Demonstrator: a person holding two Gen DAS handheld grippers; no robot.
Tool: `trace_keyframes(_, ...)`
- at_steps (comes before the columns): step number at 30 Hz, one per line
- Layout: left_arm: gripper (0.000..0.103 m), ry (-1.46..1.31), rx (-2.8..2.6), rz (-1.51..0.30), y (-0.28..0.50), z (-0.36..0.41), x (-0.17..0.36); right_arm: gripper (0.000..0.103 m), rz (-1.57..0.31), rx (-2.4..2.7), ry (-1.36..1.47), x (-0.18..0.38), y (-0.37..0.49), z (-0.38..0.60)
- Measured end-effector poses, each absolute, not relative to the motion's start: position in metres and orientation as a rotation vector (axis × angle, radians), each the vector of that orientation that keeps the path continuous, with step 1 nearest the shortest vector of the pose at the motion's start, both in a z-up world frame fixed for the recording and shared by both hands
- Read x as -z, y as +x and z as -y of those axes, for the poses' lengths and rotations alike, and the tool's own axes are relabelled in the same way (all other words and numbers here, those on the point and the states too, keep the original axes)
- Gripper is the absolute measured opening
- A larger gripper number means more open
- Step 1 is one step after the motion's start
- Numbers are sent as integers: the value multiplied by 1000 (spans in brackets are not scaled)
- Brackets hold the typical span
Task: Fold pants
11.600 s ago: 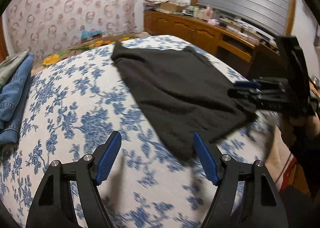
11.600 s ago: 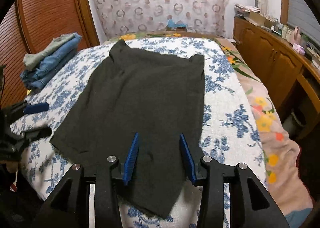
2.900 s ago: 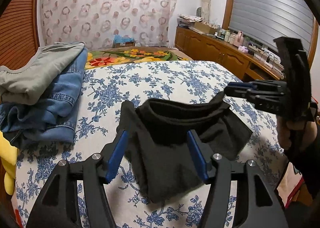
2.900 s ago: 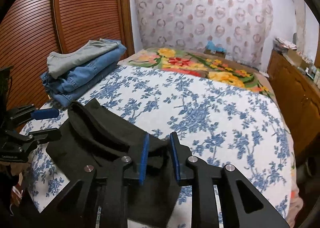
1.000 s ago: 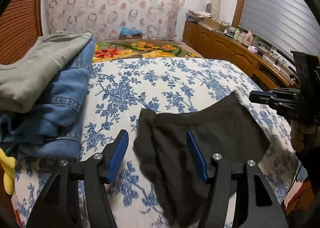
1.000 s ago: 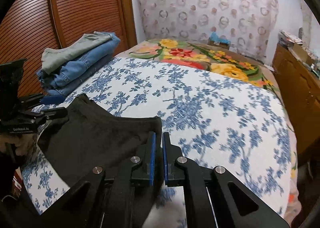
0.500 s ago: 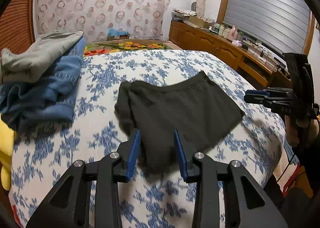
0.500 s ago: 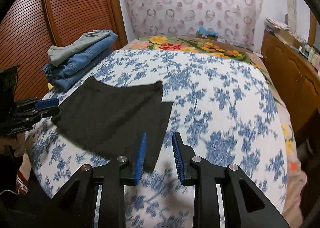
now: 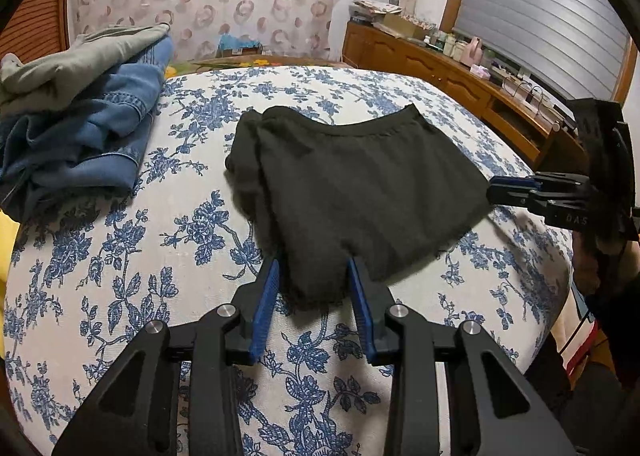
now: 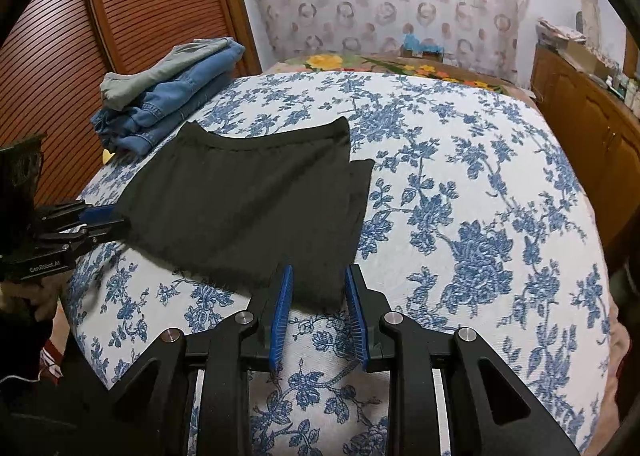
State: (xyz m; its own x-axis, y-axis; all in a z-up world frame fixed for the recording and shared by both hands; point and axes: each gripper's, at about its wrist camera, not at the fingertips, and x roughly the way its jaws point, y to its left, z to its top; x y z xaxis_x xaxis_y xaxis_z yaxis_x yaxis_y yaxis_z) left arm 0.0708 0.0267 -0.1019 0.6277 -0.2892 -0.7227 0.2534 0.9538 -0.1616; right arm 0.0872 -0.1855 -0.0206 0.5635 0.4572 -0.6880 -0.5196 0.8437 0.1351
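Both grippers hang just off the bed's near edge with their jaws parted and nothing pinched: the left gripper point(image 9: 314, 284) frames the near left corner of the pants point(image 9: 352, 187) without pressing it, and the right gripper point(image 10: 318, 288) does the same at the near right corner. The bed point(image 10: 480, 175), in a blue-flowered cover, carries everything. A stack of jeans point(image 10: 168, 103) lies at its far left corner, apart from the pants. The pants lie flat near the bed's near left edge as a compact dark rectangle, so the fold looks essentially done; what may remain is squaring it. The cloth is black and soft, its ribbed waistband on the far side. An under layer sticks out at the right edge, the left end is bunched, and the near hem is fuzzy
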Motion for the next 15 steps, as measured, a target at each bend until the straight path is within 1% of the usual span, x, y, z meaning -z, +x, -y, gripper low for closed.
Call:
trace_keyframes(5, 36, -45, 319, -829, 72, -26, 102, 28, -797, -574, -76, 27, 91, 182)
trace_keyframes(8, 26, -46, 329, -822, 73, -26, 102, 28, -794, -573, -76, 28, 91, 180)
trace_keyframes(9, 20, -44, 334, -817, 72, -26, 101, 28, -793, -573, -78, 28, 91, 180)
trace_keyframes(10, 17, -41, 336, -812, 73, -26, 101, 28, -791, -574, -80, 28, 90, 179)
trace_keyframes(12, 14, -51, 341, -795, 71, -27, 98, 15, -784, -579, -92, 29, 89, 178)
trace_keyframes(14, 14, -69, 341, -769, 66, -31, 92, 9, -773, -594, -105, 28, 86, 177)
trace_keyframes(15, 13, -74, 341, -764, 64, -33, 90, 8, -768, -594, -99, 27, 84, 177)
